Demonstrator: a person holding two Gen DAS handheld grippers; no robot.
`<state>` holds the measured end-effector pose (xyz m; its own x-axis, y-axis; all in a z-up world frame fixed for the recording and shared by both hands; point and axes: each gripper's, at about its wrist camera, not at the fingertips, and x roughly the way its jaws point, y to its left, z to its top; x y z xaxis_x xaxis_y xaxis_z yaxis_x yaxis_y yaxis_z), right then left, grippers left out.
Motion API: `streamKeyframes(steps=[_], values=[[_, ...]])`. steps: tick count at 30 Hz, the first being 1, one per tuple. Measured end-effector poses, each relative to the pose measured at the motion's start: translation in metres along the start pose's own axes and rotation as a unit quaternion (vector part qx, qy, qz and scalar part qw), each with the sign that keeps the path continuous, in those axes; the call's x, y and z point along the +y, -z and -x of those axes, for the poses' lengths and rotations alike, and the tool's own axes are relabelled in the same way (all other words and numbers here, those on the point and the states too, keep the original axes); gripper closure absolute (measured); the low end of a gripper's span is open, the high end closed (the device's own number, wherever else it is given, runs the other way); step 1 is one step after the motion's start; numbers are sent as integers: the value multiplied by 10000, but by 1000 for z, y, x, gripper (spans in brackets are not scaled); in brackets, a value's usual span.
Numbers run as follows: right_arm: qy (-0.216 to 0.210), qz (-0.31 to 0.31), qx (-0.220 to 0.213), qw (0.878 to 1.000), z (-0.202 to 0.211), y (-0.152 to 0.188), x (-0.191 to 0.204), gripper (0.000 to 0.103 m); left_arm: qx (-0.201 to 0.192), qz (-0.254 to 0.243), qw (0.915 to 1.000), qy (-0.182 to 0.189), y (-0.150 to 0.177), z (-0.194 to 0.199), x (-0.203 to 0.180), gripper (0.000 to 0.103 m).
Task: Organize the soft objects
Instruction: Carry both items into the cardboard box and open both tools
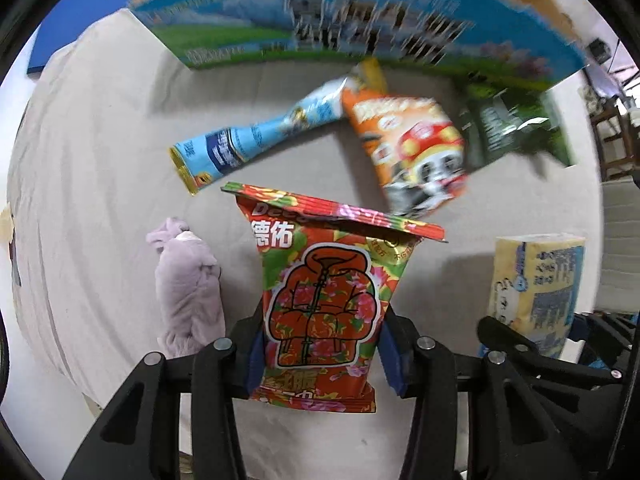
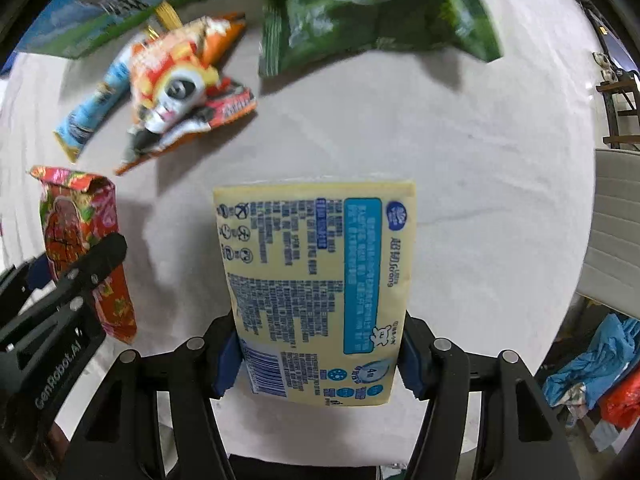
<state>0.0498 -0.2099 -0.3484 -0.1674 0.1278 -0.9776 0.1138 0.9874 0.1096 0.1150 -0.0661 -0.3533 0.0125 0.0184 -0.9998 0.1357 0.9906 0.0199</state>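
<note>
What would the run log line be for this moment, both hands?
left gripper: shut on red floral packet | right gripper: shut on yellow tissue pack | other snack bags: on white cloth

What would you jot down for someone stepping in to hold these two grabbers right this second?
Left gripper: shut on the red floral packet, which hangs off the cloth.
Right gripper: jaws around the yellow tissue pack, pads at its sides.
Still lying on the cloth-covered table: blue stick packet, orange panda snack bag, green bag, lilac plush toy.
The printed cardboard box stands at the far edge; its inside is not visible, so I cannot tell what is already sorted.
Left: place both held items, then collect the rest.
</note>
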Motion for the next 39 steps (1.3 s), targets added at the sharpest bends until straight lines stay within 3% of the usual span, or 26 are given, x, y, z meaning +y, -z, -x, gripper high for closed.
streamKeyframes(steps=[8,15,19,26,30,35,39], values=[[-282,168,-661,9973,68,36,-29,38,-636,91,9970,431,-14,89,-12,59],[-530,318,-1252,9902,146,23,-34,38,-1184,-44,9900,771,-73,178,6,59],[-558,285,-1526,9863,172,0,-40,38,-1306,-126,9872,905,-124,194,9,59],[-477,-48,-1747,9835,179,-68,-58,38,-807,20,9858,1474,-227,160,35,59],[-395,-141,-1580,9865,159,-132,-55,38,-318,101,9829,1809,-277,122,36,59],[-301,-143,-1372,9900,151,-219,-46,38,66,6,9816,1906,-320,78,25,59],[-157,-93,-1198,9926,134,-252,-33,37,205,-90,9821,1872,-346,53,16,59]])
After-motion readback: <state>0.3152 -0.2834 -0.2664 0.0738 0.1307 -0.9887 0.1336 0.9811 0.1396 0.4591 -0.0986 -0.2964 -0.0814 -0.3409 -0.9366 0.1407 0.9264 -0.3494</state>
